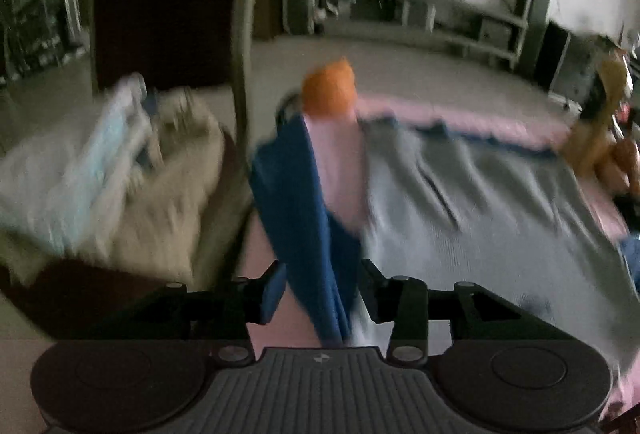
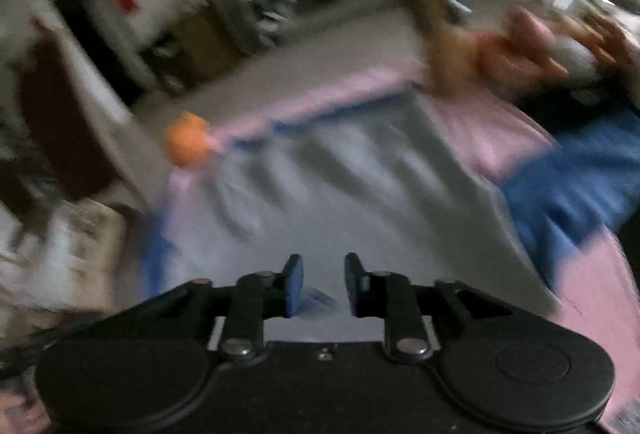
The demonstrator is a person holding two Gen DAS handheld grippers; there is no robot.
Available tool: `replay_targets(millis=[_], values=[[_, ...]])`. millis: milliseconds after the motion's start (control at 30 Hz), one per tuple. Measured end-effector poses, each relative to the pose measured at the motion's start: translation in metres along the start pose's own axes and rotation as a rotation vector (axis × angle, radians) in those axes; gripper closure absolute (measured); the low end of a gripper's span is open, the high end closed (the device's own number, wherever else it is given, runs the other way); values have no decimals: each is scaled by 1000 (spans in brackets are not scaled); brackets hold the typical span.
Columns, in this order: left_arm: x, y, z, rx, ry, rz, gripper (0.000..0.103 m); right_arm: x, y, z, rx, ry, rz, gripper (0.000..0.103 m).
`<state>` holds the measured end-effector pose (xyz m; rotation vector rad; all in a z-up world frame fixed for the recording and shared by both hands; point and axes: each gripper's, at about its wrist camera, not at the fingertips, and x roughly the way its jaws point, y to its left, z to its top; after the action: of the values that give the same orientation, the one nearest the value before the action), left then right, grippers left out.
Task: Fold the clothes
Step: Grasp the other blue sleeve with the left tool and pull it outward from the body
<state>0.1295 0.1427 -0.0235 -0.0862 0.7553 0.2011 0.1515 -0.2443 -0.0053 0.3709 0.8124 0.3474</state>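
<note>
The garment lies spread on the counter, and I place everything from it. A fold of its cloth rises from its left edge, running up between the jaws of my left tongs. My right tongs hang over its near part, with nothing between them. A round thing sits at its far left corner. A stuffed toy stands at its far right corner. A heap of laundry lies to its left, off the counter.
</note>
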Motion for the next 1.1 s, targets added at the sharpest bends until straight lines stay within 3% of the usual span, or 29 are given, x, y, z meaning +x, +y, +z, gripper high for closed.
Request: replay_targets(millis=[133, 300, 467, 600, 667, 700, 800, 867, 967, 1100], values=[[59, 14, 48, -43, 24, -11, 53, 32, 31, 34, -60, -74, 96, 59], [160, 14, 81, -104, 151, 44, 43, 98, 28, 38, -88, -68, 58, 53], [249, -1, 110, -62, 212, 135, 43, 133, -14, 21, 59, -40, 114, 52], [296, -8, 125, -29, 230, 158, 46, 133, -29, 21, 161, -45, 168, 38], [314, -12, 127, -3, 239, 180, 47, 133, -30, 20, 176, -53, 182, 38], [320, -14, 127, 10, 232, 193, 47, 134, -30, 20, 181, -55, 188, 38], [323, -19, 130, 41, 194, 198, 82, 136, -28, 20, 167, -58, 191, 38], [320, -23, 130, 74, 182, 229, 98, 135, -26, 19, 147, -63, 185, 38], [294, -21, 128, 89, 116, 235, 101, 137, -25, 18, 138, -57, 193, 38], [214, -12, 130, 121, -50, 208, 101, 123, -17, 16, 120, -91, 191, 38]])
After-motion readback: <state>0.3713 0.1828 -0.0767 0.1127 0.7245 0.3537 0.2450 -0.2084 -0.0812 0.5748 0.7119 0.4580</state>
